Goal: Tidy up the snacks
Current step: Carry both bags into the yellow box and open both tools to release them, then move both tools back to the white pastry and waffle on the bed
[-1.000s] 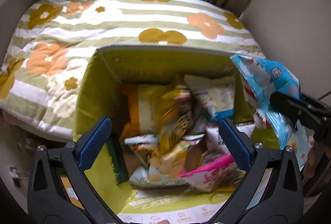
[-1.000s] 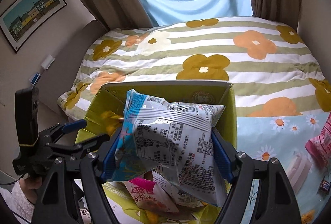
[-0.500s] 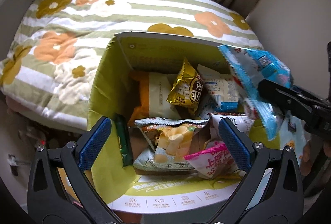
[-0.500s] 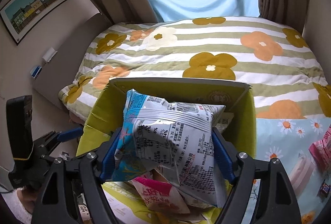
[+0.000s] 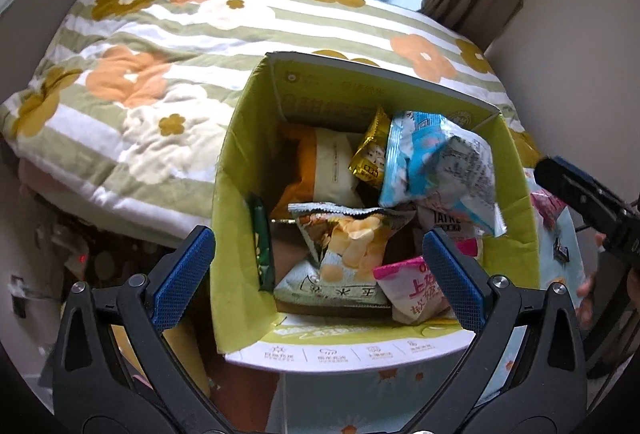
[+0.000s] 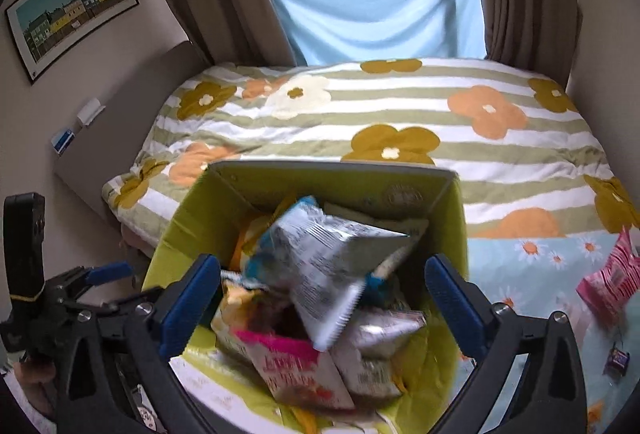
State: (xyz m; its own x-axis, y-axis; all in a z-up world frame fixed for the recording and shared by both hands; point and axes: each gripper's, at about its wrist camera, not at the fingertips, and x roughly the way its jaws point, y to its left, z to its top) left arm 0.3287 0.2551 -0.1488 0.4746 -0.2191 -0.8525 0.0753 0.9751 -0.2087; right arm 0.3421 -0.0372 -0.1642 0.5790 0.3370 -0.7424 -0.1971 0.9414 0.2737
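A green cardboard box (image 5: 236,169) (image 6: 448,230) stands open by the bed, full of snack packets. A blue-and-white snack bag (image 5: 436,169) (image 6: 320,266) lies blurred and tilted on top of the packets, free of both grippers. My right gripper (image 6: 322,298) is open and empty just above the box; it shows at the right edge in the left wrist view (image 5: 576,185). My left gripper (image 5: 320,274) is open and empty at the box's near edge. A pink packet (image 5: 412,290) (image 6: 296,370) and a chips bag (image 5: 348,246) lie in the box.
A flowered striped duvet (image 6: 400,121) covers the bed behind the box. A pink snack packet (image 6: 612,282) and a small purple item (image 6: 618,356) lie on the light blue daisy cloth (image 6: 540,254) to the right. Curtains and a wall stand behind.
My right gripper has opened and let go of the blue-and-white bag, which has dropped into the box. My left gripper has pulled back and to the left of the box.
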